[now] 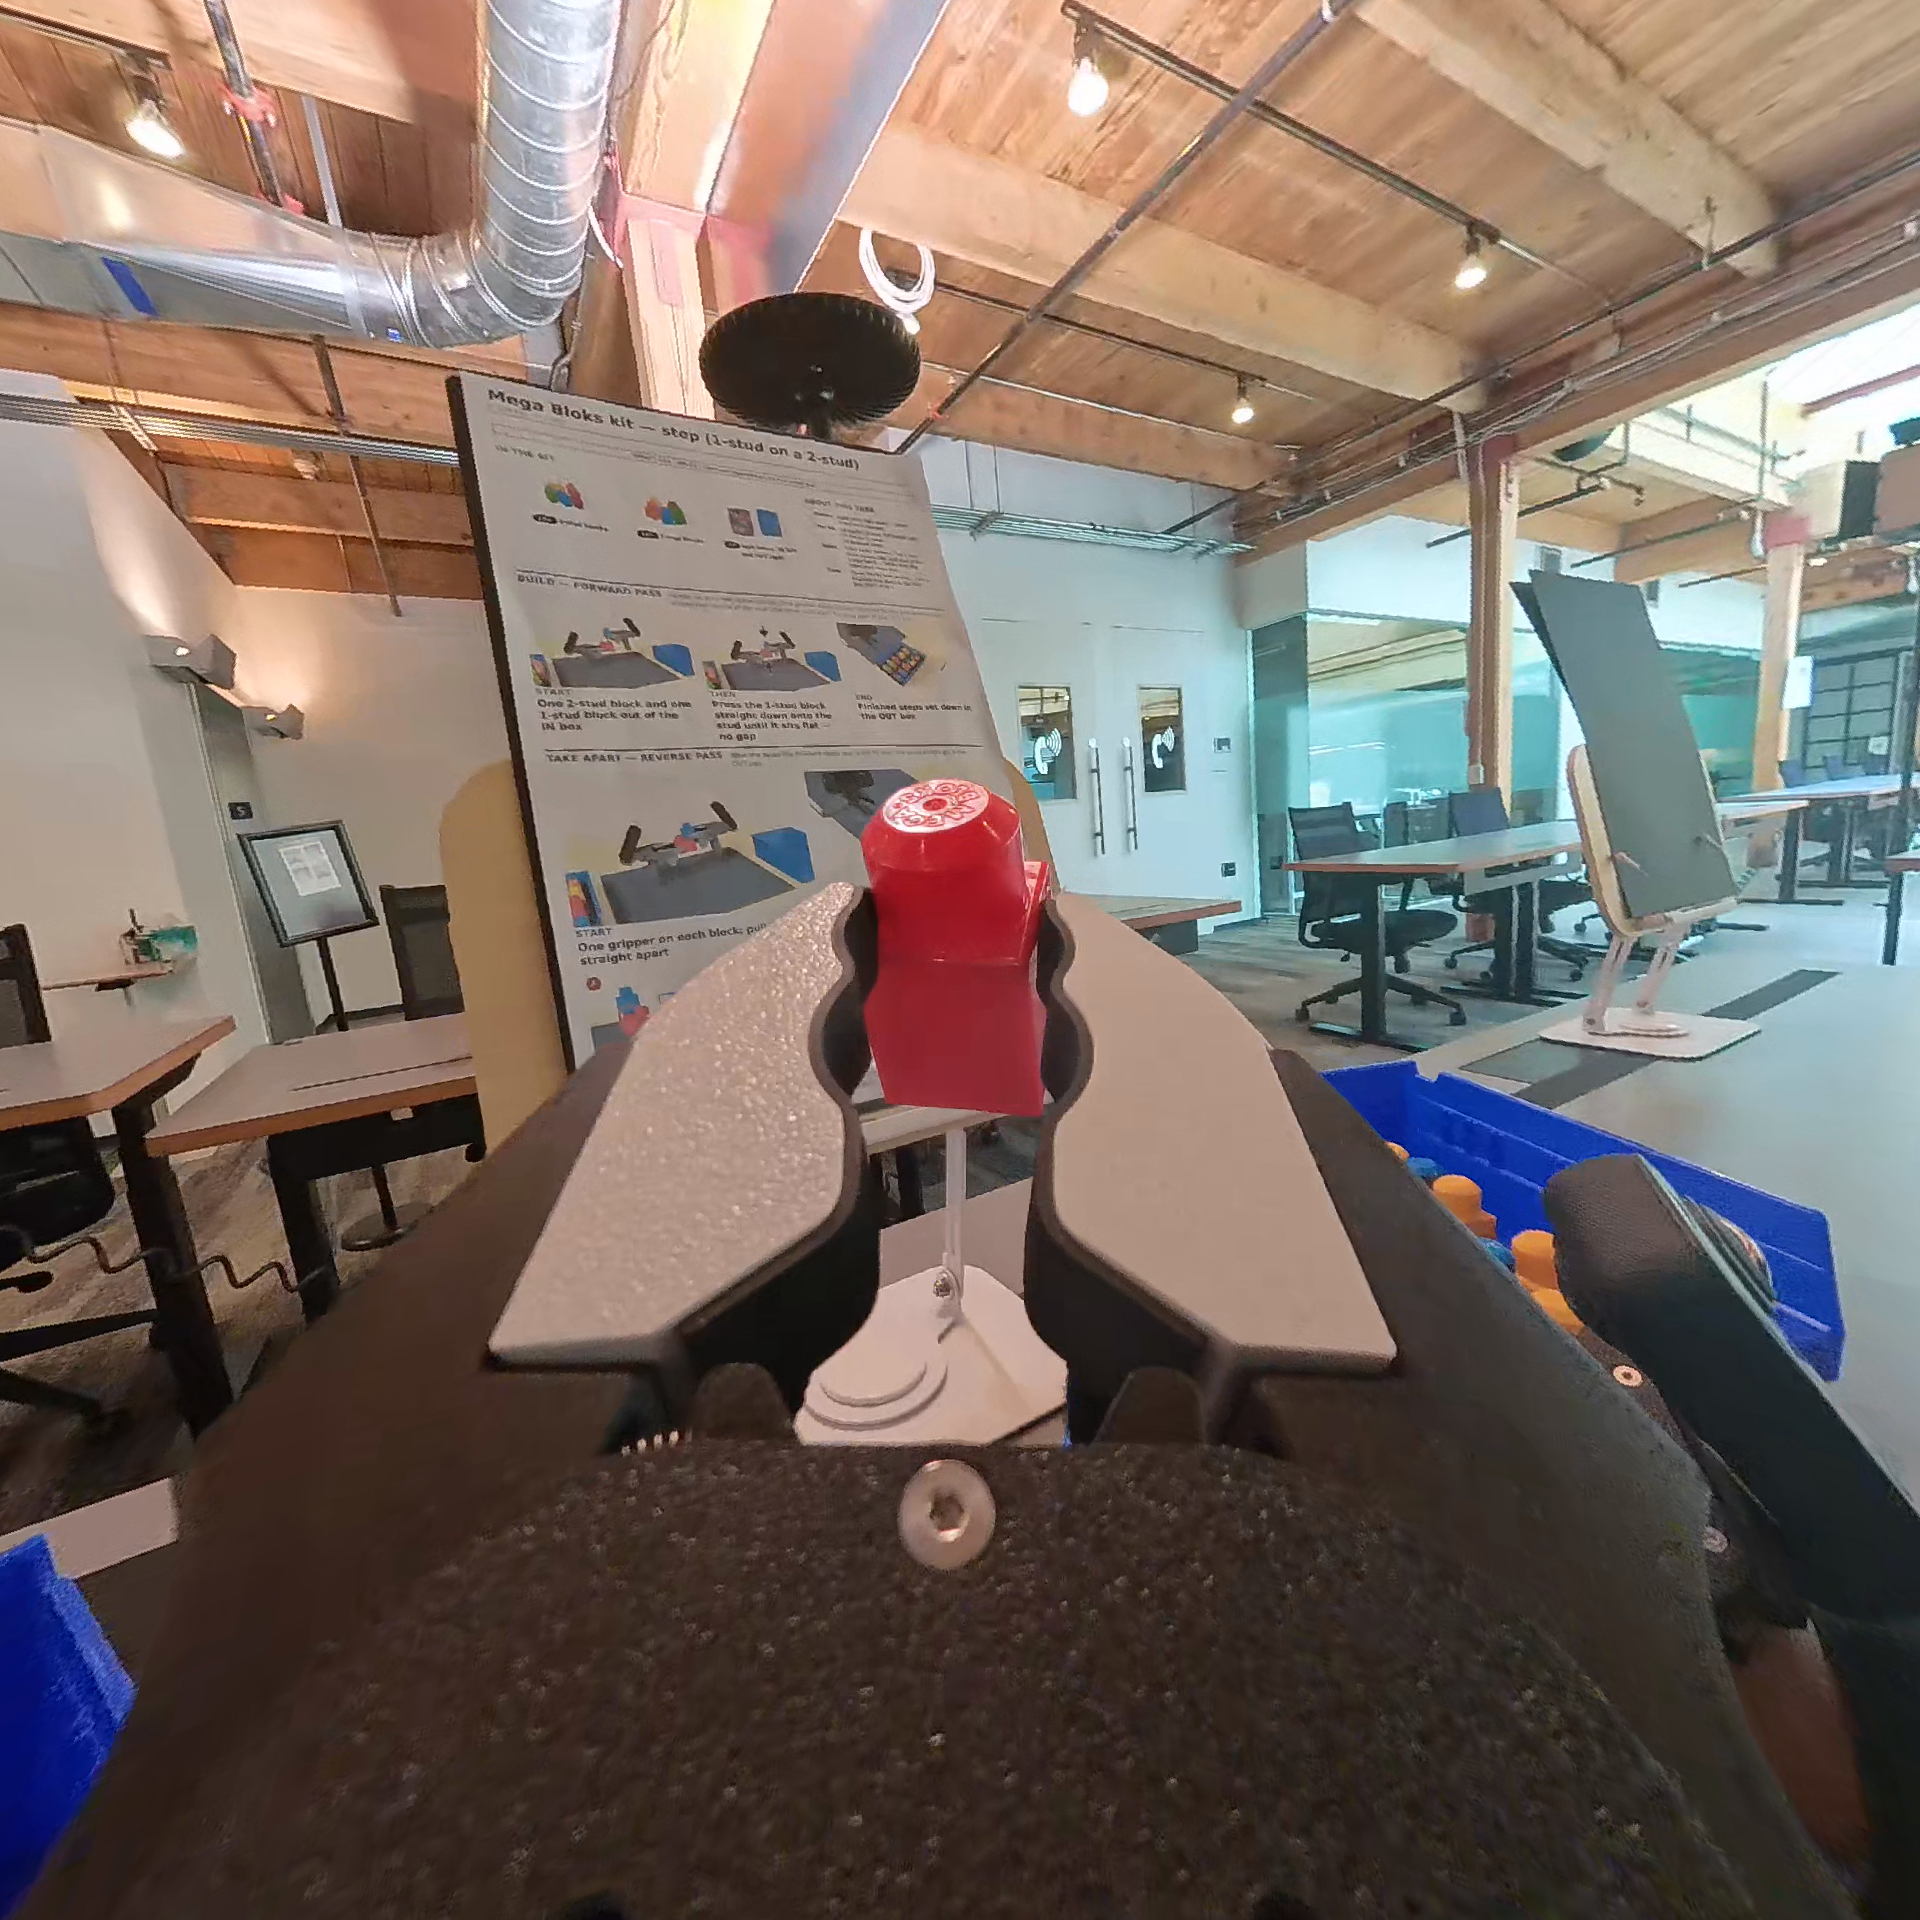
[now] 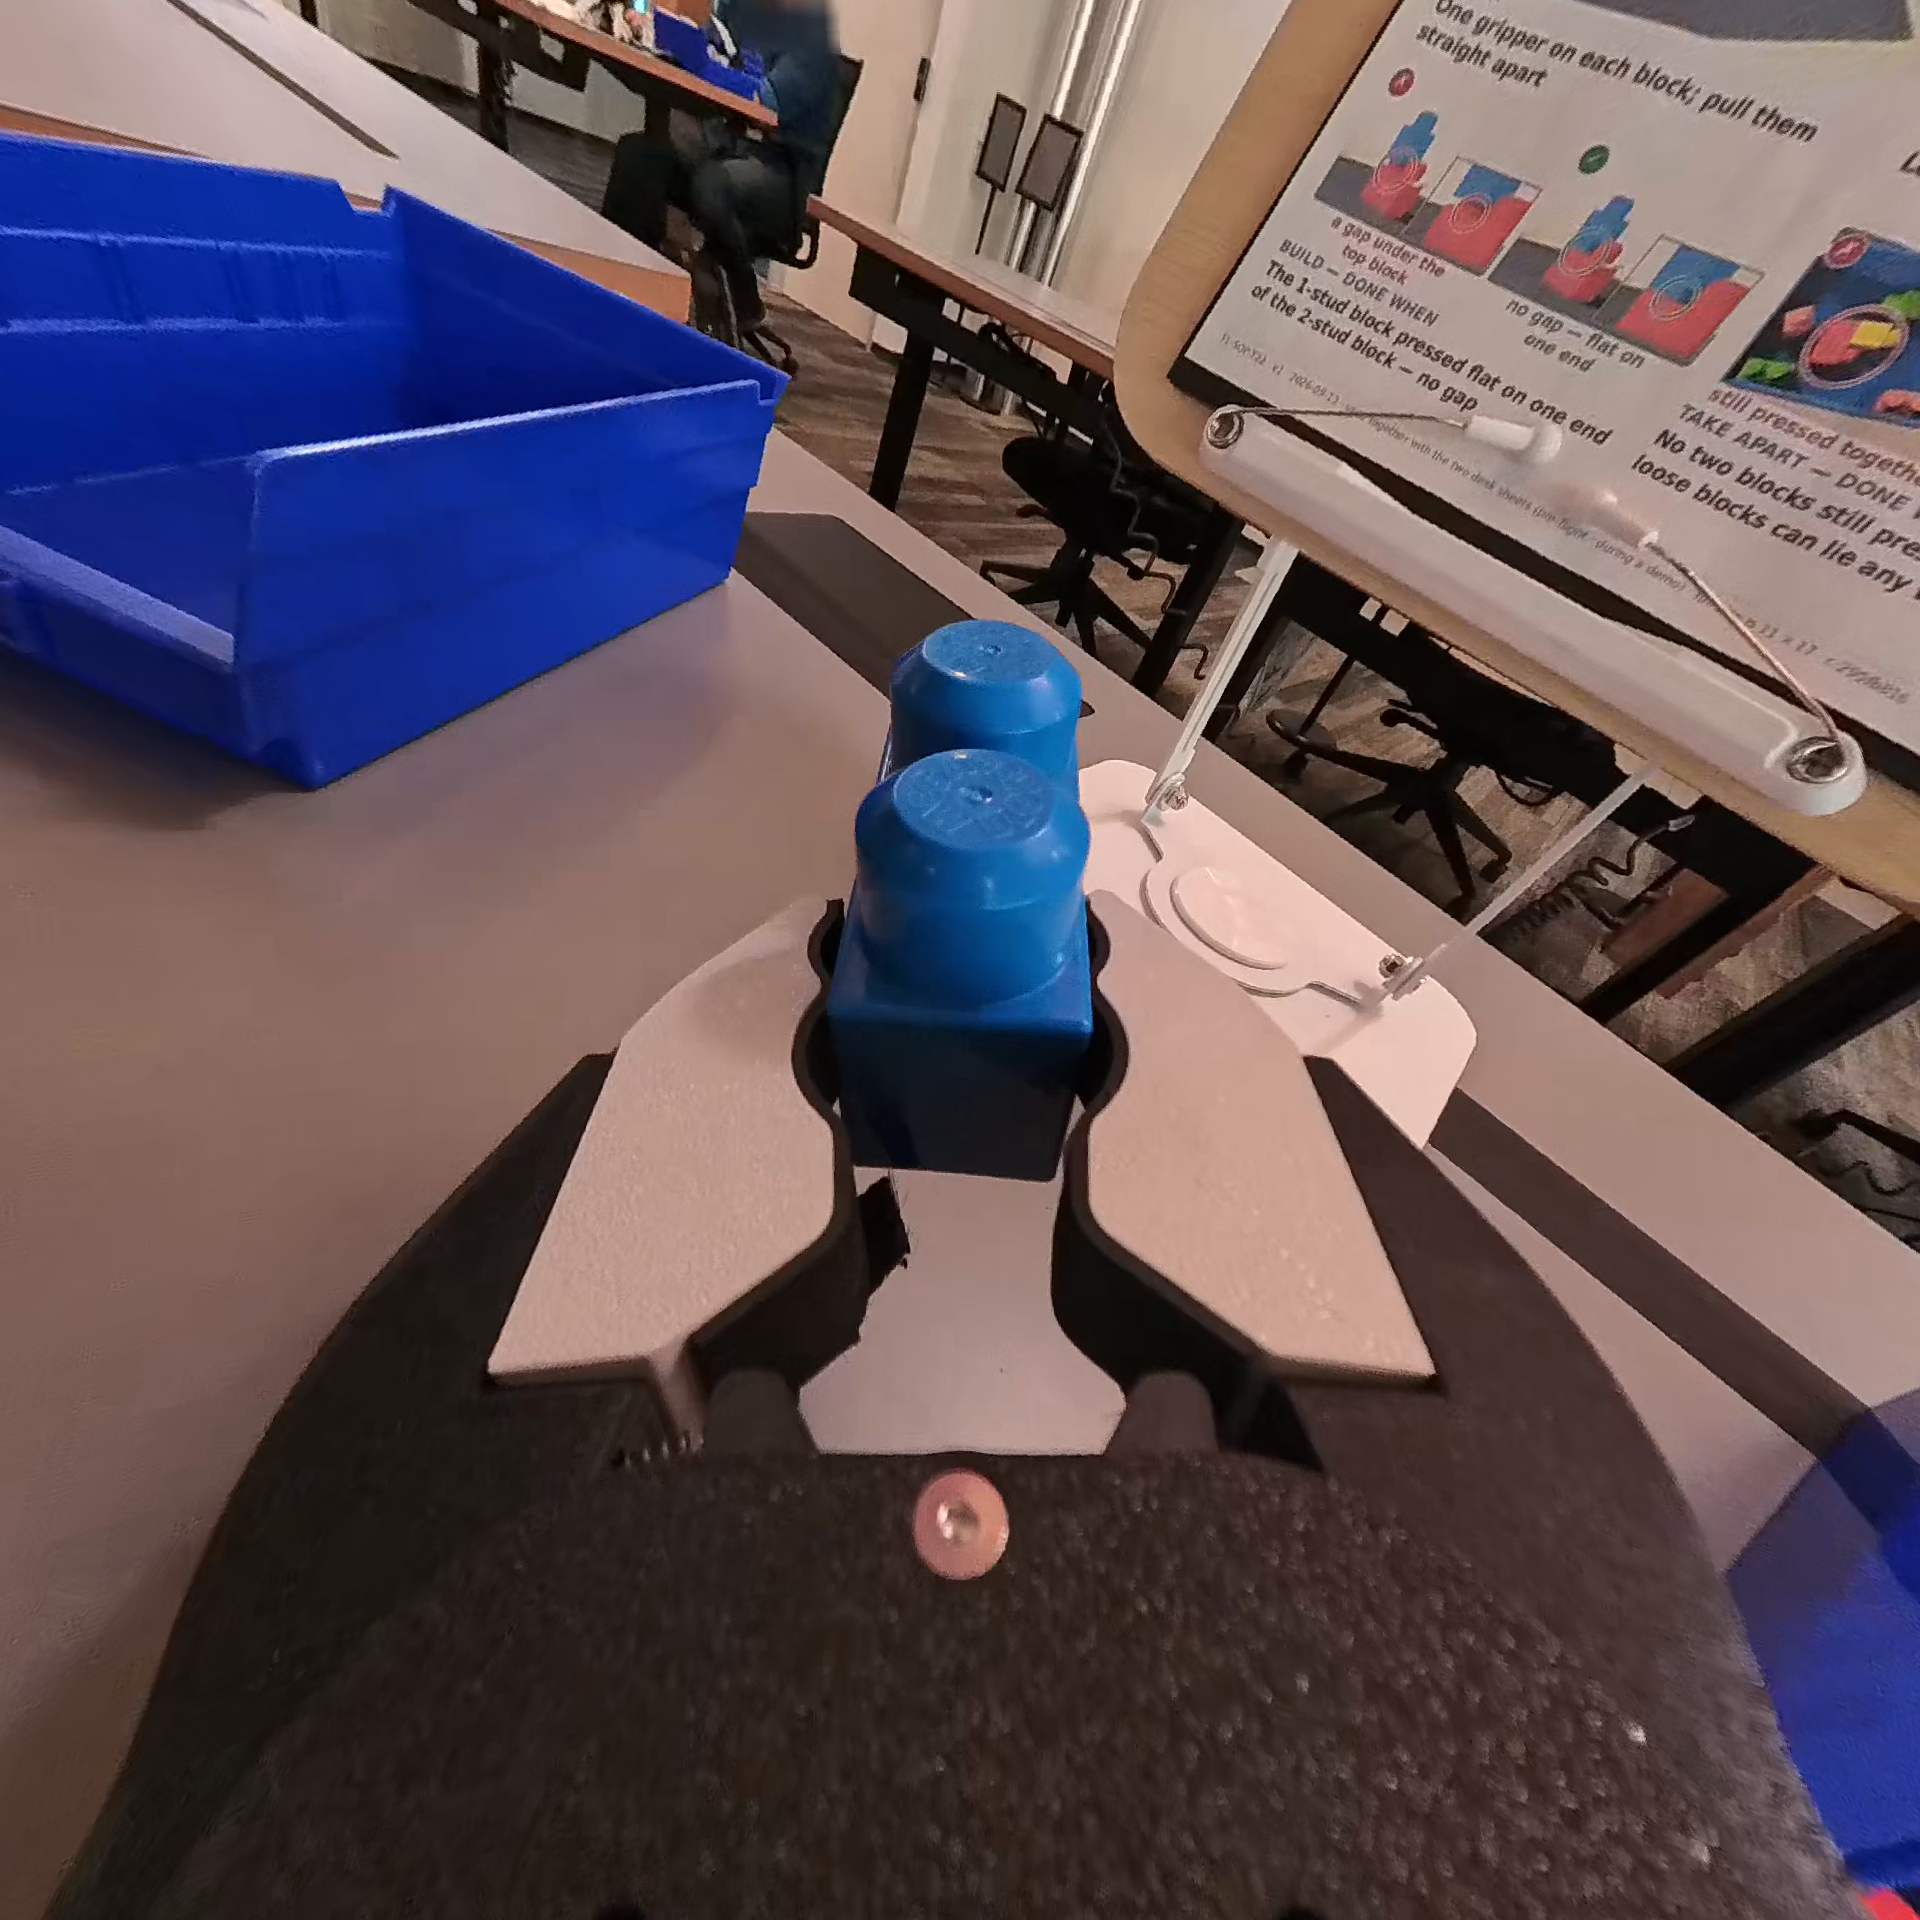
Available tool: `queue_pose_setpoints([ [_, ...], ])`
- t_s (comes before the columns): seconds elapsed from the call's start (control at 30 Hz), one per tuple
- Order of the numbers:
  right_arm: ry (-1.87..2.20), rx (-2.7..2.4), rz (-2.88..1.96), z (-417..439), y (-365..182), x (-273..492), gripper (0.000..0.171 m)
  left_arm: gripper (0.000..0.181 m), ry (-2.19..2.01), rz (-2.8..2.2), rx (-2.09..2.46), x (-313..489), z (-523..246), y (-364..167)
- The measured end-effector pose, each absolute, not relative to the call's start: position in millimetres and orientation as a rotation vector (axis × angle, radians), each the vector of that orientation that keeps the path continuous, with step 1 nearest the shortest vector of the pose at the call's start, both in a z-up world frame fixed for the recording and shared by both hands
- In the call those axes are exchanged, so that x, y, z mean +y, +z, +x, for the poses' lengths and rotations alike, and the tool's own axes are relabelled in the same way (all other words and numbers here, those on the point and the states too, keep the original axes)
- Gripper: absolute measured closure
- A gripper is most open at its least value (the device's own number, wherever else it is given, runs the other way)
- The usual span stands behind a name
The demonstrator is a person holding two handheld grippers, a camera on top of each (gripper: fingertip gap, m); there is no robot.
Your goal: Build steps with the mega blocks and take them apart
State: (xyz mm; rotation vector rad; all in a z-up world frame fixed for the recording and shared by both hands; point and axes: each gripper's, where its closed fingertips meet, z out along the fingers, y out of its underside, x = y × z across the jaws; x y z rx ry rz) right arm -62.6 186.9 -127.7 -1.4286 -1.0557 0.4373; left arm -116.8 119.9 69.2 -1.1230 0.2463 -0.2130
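- The left hand-held gripper (image 1: 951, 997) has a black, pebbled body with one silver hex-socket screw at its centre.
- Its two fingers (image 1: 717, 1143) carry flat, light-grey textured plates over black, wavy-edged inner pads.
- The right hand-held gripper (image 2: 961, 1039) has the same black grainy body, central silver screw and grey-plated fingers (image 2: 707, 1174).

Bright ceiling bulbs (image 1: 1087, 88) glare overhead; wide-angle edges bend; distant background slightly soft.
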Motion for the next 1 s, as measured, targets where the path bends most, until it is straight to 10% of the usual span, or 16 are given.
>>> queue_pose_setpoints([
  [0.63, 0.416, -1.068, -1.417, -63, -129, 186, 0.130, 0.151, -0.196, -1.163, 0.261, 129, -115, 58],
  [1.0, 0.438, -1.023, -1.377, -58, -110, 184, 0.130, 0.151, -0.106, -1.451, 0.293, 192, -133, -47],
])
